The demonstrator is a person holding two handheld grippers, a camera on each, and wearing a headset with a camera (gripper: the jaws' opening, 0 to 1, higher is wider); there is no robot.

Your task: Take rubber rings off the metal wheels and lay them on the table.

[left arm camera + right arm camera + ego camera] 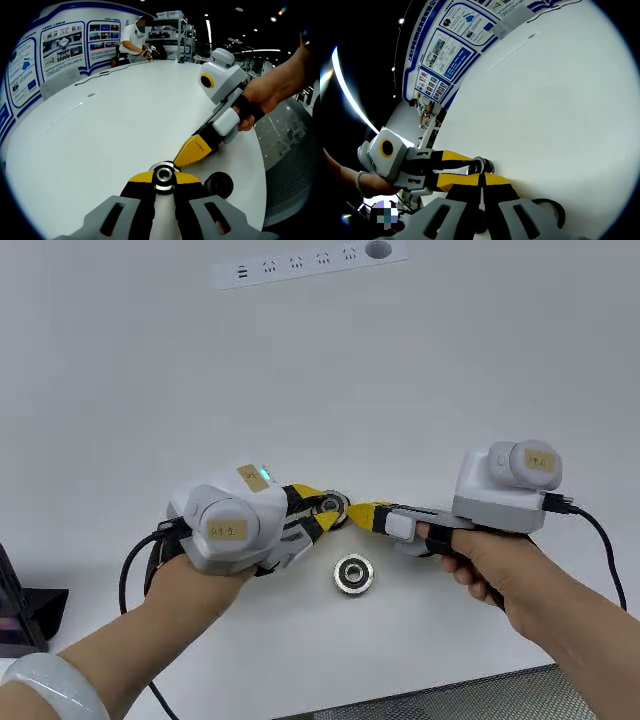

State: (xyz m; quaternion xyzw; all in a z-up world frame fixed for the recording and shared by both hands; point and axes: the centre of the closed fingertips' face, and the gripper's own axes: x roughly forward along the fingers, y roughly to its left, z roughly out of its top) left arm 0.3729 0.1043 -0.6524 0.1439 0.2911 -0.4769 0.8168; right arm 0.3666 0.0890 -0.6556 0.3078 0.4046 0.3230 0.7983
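Note:
A small metal wheel [334,504] with a dark rubber ring round its rim hangs just above the white table [420,380], and my left gripper [325,512] is shut on it. In the left gripper view the wheel [164,174] sits between the yellow jaw tips. My right gripper [352,513] comes in from the right, jaws pressed together, tips pinching the ring at the wheel's rim [481,164]. A second wheel [353,574] with its black ring lies flat on the table just below both grippers, also in the left gripper view [219,184].
A white power strip [310,262] lies at the far edge of the table. A dark object [25,615] stands at the left edge. The table's front edge [450,692] runs close under my right arm. A person [134,37] stands far off at the table's other end.

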